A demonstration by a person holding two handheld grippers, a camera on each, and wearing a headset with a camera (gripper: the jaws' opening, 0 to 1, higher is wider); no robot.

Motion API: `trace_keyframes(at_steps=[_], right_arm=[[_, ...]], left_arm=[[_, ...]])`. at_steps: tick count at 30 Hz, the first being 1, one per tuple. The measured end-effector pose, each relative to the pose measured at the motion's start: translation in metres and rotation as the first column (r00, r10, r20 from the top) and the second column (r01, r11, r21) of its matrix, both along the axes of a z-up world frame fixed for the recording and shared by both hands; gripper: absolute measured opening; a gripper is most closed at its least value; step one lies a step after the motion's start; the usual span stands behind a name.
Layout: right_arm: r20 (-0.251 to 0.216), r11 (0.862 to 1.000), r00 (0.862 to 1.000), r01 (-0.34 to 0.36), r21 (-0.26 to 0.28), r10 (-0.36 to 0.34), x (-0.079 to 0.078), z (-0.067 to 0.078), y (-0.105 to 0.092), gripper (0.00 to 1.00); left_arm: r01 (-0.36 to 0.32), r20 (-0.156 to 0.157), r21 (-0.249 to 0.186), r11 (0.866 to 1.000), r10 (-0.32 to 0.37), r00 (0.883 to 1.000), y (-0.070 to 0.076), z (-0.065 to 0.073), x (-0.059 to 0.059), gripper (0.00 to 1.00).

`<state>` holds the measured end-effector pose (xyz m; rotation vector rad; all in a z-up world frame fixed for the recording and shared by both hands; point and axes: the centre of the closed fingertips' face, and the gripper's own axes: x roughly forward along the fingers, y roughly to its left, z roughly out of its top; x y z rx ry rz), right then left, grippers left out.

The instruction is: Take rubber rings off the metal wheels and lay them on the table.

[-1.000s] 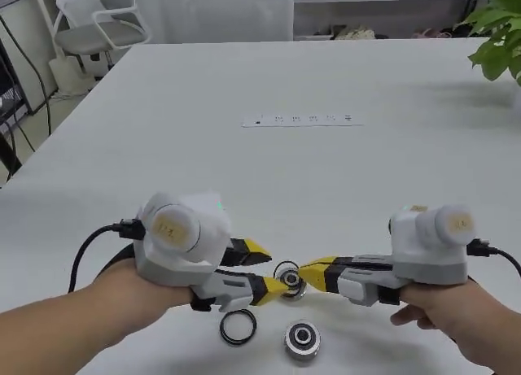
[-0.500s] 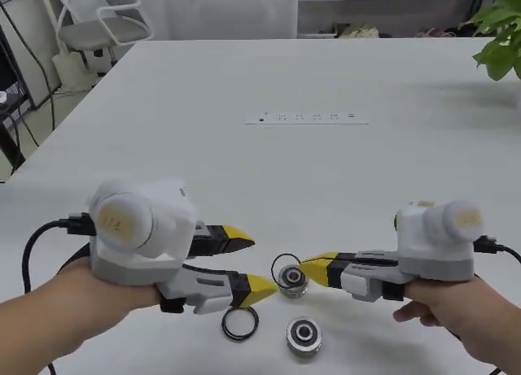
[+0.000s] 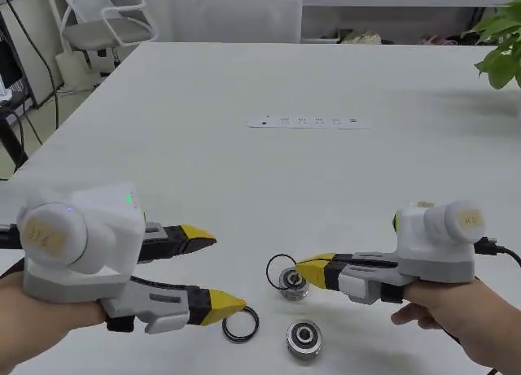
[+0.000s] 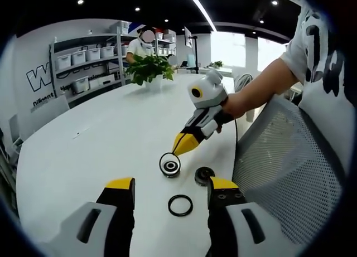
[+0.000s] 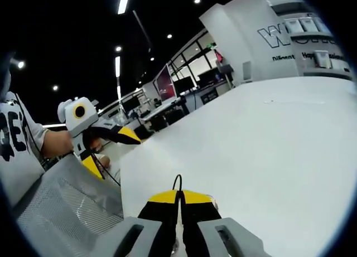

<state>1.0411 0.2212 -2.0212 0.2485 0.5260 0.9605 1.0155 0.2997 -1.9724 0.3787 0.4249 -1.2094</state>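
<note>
Pinching the rubber ring (image 3: 272,260) with jaws pressed together, the right gripper (image 3: 305,271) holds it half off the metal wheel (image 3: 291,281) near the table's (image 3: 326,180) front edge. The left gripper (image 3: 226,271), jaws spread, has backed away leftward. A loose ring (image 3: 225,324) and a second wheel (image 3: 303,337) lie just beside.

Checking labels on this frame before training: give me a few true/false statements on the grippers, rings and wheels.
1. The left gripper holds a rubber ring. False: its jaws stand open and empty.
2. The right gripper is shut on a thin black rubber ring at a small round metal wheel. True.
3. A loose black ring lies flat on the white table. True.
4. The second metal wheel sits stacked on the first. False: the two lie apart on the table.
</note>
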Motion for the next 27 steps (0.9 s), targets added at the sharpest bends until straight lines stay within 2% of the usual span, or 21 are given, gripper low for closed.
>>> trace_keyframes(at_steps=[6,13,19,27], right_arm=[[0.002,1.000,1.000,-0.016,0.002,0.016,-0.002,0.005,0.006,0.00],[-0.001,0.999,0.999,-0.044,0.000,0.044,-0.005,0.007,0.015,0.00],[-0.001,0.998,0.998,-0.069,0.003,0.069,-0.008,0.011,0.025,0.00],[-0.010,0.994,0.994,-0.107,-0.001,0.107,-0.012,0.009,0.038,0.00]], left_arm=[[-0.023,0.004,-0.011,1.000,0.023,1.000,0.008,0.005,-0.002,0.52],[-0.028,0.021,-0.019,0.999,0.029,0.999,0.010,0.011,-0.008,0.59],[-0.036,0.019,-0.024,0.999,0.037,0.999,0.016,0.012,-0.011,0.62],[-0.056,0.025,-0.027,0.998,0.057,0.998,0.026,0.014,-0.014,0.65]])
